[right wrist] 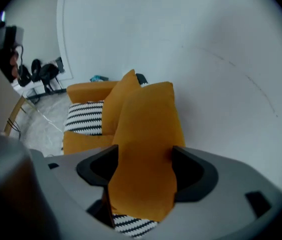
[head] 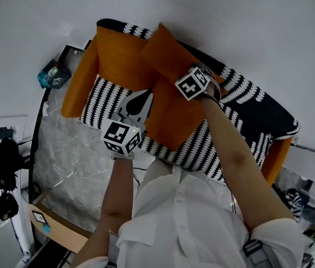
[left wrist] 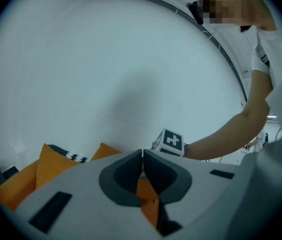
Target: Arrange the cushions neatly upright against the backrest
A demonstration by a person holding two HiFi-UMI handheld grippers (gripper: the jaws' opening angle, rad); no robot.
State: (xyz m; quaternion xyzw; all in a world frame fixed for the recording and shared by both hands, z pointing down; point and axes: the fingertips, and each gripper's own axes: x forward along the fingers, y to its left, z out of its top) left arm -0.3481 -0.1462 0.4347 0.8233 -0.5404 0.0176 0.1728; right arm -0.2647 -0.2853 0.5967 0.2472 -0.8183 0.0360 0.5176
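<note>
An orange sofa (head: 79, 85) with a black-and-white striped seat (head: 104, 96) and a dark patterned backrest (head: 247, 102) stands against a white wall. One orange cushion (head: 118, 54) leans on the backrest at the left, and a second (head: 166, 49) stands tilted beside it. A third, larger orange cushion (head: 174, 116) lies sloping over the seat. My right gripper (right wrist: 143, 161) is open, its jaws wide on either side of this cushion's (right wrist: 146, 144) edge. My left gripper (head: 138, 102) is shut, its tips (left wrist: 142, 156) together, with orange fabric showing behind them.
A black side table with a teal object (head: 53, 74) stands left of the sofa. Pale marble floor (head: 62, 161) lies in front, with a wooden board (head: 57, 225) and dark camera gear (head: 4, 172) at the left. Clutter sits at the right (head: 308, 205).
</note>
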